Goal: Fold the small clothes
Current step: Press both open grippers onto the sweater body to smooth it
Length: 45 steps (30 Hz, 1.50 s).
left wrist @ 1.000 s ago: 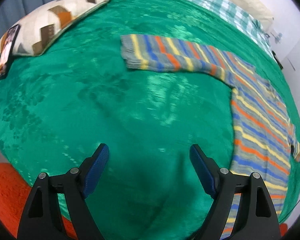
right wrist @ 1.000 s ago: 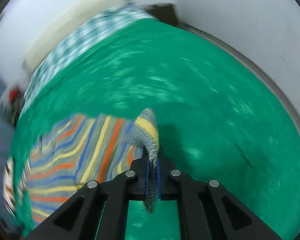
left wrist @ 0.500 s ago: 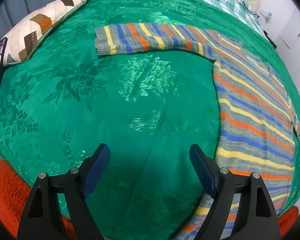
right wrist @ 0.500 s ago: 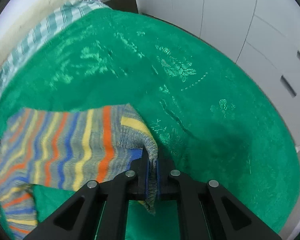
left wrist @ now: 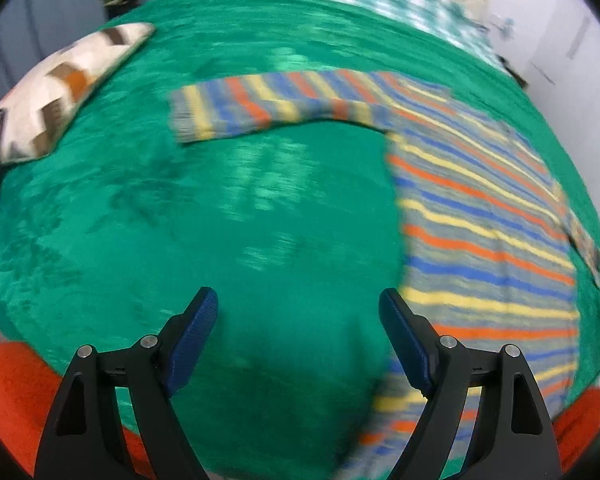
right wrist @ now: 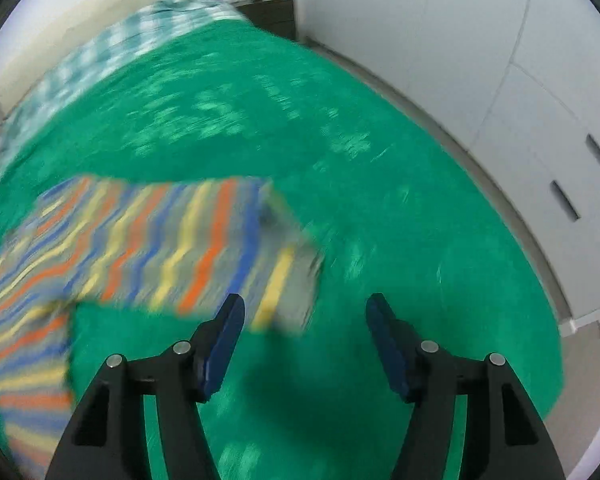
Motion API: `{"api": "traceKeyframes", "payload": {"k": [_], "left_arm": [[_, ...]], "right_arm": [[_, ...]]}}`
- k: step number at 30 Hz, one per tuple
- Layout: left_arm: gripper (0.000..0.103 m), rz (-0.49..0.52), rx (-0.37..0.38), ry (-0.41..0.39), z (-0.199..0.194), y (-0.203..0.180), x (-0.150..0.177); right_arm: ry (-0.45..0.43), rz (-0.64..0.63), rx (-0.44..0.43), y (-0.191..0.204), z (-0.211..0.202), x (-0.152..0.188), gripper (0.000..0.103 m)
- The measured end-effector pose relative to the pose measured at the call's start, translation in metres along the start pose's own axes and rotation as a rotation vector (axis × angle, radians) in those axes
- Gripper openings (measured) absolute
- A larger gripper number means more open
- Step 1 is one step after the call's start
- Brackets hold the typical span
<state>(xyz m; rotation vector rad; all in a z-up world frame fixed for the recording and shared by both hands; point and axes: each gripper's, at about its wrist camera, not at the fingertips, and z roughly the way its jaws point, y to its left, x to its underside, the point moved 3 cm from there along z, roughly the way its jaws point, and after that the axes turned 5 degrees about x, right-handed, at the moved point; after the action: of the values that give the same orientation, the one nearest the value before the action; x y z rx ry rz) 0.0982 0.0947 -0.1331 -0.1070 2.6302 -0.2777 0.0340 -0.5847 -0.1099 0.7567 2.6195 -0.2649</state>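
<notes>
Sweater [left wrist: 480, 216] lies flat right of frame on the bedspread [left wrist: 220, 220]; our left gripper [left wrist: 298, 344] and right gripper [right wrist: 302, 344] gape wide, holding nothing. Risk: pinching bedspread with the sleeve [right wrist: 204, 248].

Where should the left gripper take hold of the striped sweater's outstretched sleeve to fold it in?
Probably at the cuff end of the sleeve, coming from the left across bare green bedspread. The sleeve lies flat and straight out from the striped sweater, so its free end lifts easily. The left gripper is open, holding nothing.
</notes>
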Motion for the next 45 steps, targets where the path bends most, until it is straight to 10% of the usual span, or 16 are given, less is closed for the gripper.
{"api": "traceKeyframes", "payload": {"k": [9,18,28,45], "left_arm": [[0.085,0.427,0.127,0.084,0.032,-0.128,0.036],[0.081,0.541,-0.05,0.275,0.027,-0.1,0.106],[0.091,0.356,0.103,0.116,0.005,-0.115,0.029],[0.103,0.35,0.004,0.18,0.06,-0.094,0.064]], "right_arm": [[0.113,-0.356,-0.596,0.166,-0.094,0.144,0.061],[0.417,-0.475,-0.287,0.15,-0.063,0.258,0.055],[0.077,-0.413,-0.391,0.198,-0.118,0.192,0.06],[0.029,-0.481,-0.326,0.225,-0.066,0.24,0.072]]}}
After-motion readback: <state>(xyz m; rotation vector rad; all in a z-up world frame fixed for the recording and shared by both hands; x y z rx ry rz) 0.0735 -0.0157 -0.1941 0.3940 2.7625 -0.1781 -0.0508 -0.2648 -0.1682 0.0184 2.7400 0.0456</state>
